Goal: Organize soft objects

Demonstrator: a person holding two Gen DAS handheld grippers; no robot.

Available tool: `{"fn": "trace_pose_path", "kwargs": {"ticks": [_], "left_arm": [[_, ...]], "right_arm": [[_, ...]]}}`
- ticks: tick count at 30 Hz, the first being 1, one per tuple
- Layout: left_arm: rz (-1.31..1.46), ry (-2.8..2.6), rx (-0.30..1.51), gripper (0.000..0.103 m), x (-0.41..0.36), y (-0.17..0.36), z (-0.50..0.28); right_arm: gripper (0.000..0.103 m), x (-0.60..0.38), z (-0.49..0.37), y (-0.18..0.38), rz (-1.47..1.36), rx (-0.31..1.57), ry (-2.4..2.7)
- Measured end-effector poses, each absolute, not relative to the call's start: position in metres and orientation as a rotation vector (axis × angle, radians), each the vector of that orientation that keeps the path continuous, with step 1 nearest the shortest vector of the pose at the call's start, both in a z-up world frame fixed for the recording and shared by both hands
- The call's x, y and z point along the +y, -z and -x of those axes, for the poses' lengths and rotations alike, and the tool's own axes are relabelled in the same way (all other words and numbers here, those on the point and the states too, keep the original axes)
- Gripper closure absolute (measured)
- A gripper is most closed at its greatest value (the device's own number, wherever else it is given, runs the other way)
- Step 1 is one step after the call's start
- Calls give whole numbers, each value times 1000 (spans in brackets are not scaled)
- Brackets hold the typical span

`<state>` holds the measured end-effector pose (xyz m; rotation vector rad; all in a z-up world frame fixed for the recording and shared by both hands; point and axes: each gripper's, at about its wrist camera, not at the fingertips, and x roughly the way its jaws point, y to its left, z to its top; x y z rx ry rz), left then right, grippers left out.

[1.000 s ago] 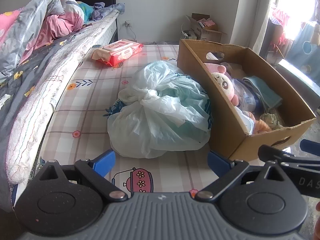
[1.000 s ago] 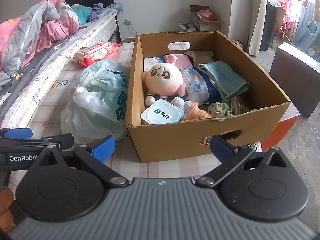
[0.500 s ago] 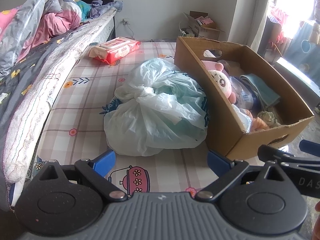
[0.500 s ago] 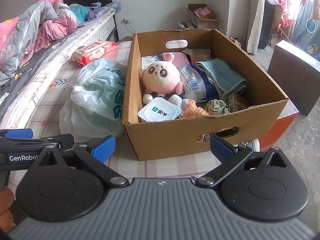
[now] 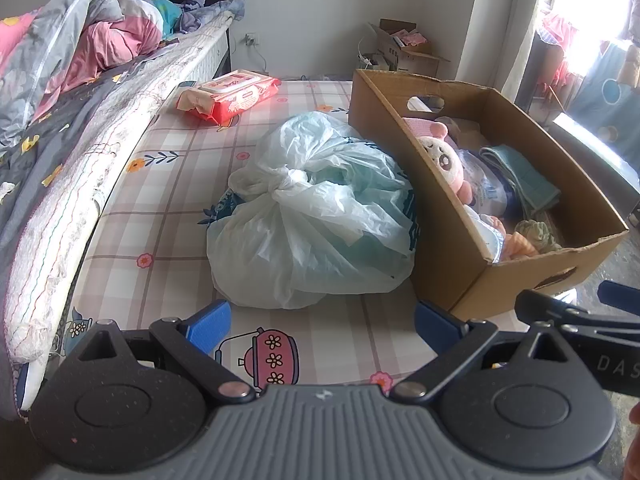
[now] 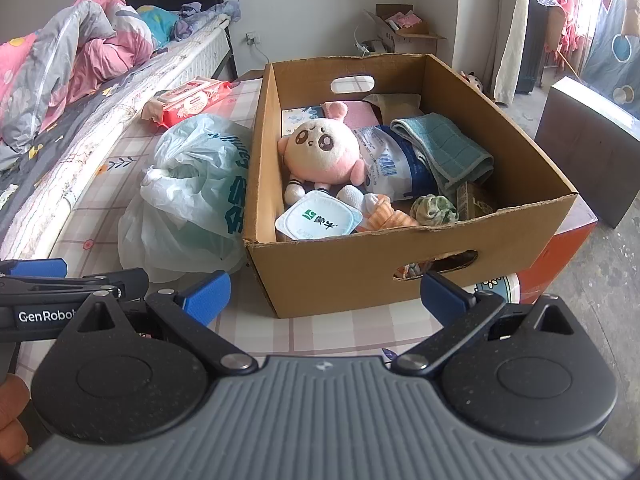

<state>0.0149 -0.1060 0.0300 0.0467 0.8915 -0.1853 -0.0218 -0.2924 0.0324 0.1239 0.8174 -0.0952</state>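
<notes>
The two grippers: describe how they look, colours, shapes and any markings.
Both match. The left gripper and the right gripper each have a ribbed grey body, two round black speckled housings, black linkage arms with silver pivot pins, and blue finger pads. Seen side-on from the right wrist view, the left one bears white "GenRobo" lettering; the right one shows "DAS" in the left wrist view. No cables or sleeves show.
</notes>
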Motion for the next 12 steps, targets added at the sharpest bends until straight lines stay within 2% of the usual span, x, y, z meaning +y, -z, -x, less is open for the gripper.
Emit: {"fn": "trace_pose_path", "kwargs": {"ticks": [12], "left_arm": [[-47,186,892,4,-105,-30,-15]], "right_arm": [[1,-292,21,-31,-124,821,94]]}}
